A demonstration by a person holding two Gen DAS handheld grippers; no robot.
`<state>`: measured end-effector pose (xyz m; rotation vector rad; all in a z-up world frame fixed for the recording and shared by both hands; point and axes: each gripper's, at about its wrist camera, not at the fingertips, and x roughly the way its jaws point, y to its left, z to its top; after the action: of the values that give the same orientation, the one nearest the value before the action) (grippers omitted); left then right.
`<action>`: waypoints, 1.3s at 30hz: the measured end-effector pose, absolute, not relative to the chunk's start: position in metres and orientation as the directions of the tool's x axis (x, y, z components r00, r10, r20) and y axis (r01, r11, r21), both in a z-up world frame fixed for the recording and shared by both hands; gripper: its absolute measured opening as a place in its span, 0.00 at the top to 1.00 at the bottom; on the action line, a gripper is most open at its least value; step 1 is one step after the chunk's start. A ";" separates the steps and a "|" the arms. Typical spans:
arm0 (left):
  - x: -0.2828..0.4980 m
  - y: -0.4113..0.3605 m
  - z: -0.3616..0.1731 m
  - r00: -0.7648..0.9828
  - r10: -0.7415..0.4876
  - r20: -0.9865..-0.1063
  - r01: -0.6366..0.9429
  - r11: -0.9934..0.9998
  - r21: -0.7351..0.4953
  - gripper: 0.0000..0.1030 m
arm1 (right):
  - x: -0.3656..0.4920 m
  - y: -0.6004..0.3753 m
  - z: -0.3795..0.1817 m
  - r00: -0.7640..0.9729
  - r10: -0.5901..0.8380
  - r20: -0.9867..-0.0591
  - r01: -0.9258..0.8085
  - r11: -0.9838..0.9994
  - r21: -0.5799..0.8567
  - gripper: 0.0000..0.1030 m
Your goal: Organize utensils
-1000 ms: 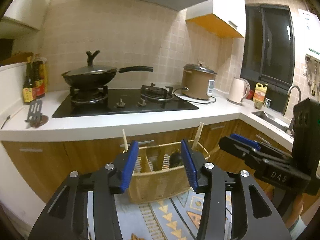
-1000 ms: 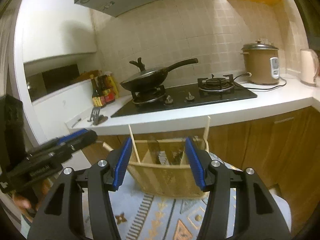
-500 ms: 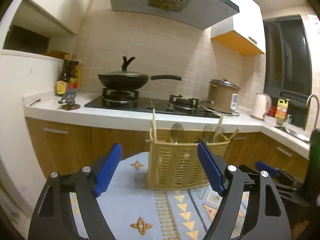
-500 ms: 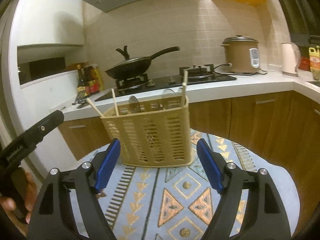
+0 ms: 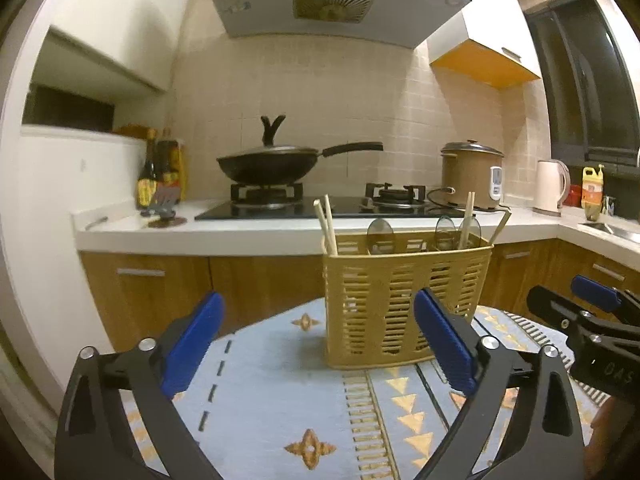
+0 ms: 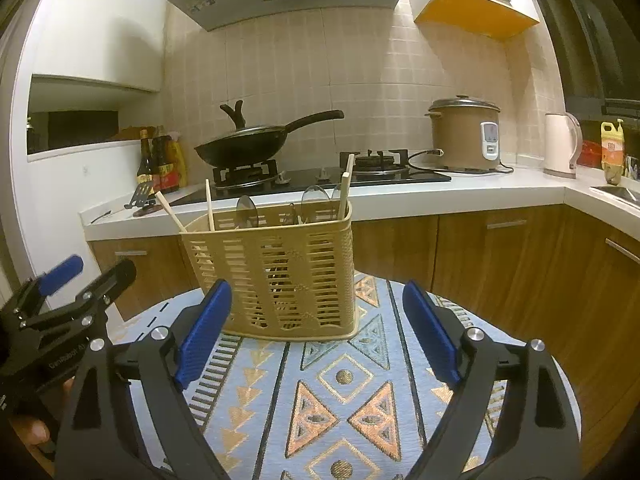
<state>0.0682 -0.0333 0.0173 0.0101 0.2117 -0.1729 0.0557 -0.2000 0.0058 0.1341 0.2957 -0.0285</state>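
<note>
I am seeing the tan utensil basket standing upright on the patterned tablecloth, with chopsticks and spoons already slotted inside, so sorting looks mostly done. My left gripper and right gripper have just been opening; both are gaping wide, holding nothing, just short of the basket.

The basket, tan and slatted, stands upright on a round patterned cloth; chopsticks and spoons stick up out of it. The right hand-held gripper sits just in front of the basket, its blue pads wide apart after opening, nothing between them and clear of the basket. The left hand-held gripper reaches in left of the basket, also apart from it. Behind the basket runs the counter with a wok, a rice cooker and a kettle.
</note>
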 end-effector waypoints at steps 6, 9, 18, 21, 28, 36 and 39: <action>0.074 -0.027 0.014 0.951 -0.186 -0.245 0.178 0.983 -0.052 0.10 | 0.053 -0.202 0.006 0.959 -0.022 -0.284 0.058 0.991 0.122 0.19; 0.076 -0.027 0.012 0.951 -0.180 -0.252 0.173 0.984 -0.053 0.09 | 0.052 -0.201 0.007 0.959 -0.024 -0.281 0.059 0.991 0.118 0.17; 0.076 -0.026 0.011 0.954 -0.168 -0.248 0.160 0.986 -0.053 0.08 | 0.050 -0.202 0.007 0.959 -0.025 -0.281 0.060 0.991 0.117 0.14; 0.076 -0.026 0.011 0.954 -0.168 -0.248 0.160 0.986 -0.053 0.08 | 0.050 -0.201 0.007 0.958 -0.025 -0.285 0.060 0.991 0.117 0.14; 0.077 -0.026 0.010 0.951 -0.170 -0.260 0.161 0.985 -0.055 0.08 | 0.052 -0.199 0.007 0.956 -0.029 -0.292 0.062 0.993 0.105 0.12; 0.078 -0.027 0.010 0.950 -0.169 -0.262 0.162 0.986 -0.050 0.08 | 0.053 -0.199 0.007 0.957 -0.030 -0.288 0.063 0.992 0.107 0.11; 0.079 -0.028 0.010 0.949 -0.171 -0.266 0.164 0.985 -0.048 0.08 | 0.052 -0.199 0.006 0.957 -0.030 -0.289 0.064 0.992 0.107 0.11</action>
<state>0.0790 -0.0277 0.0096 -0.0253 0.2728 -0.1709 0.0523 -0.1992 0.0061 0.1160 0.2914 -0.0478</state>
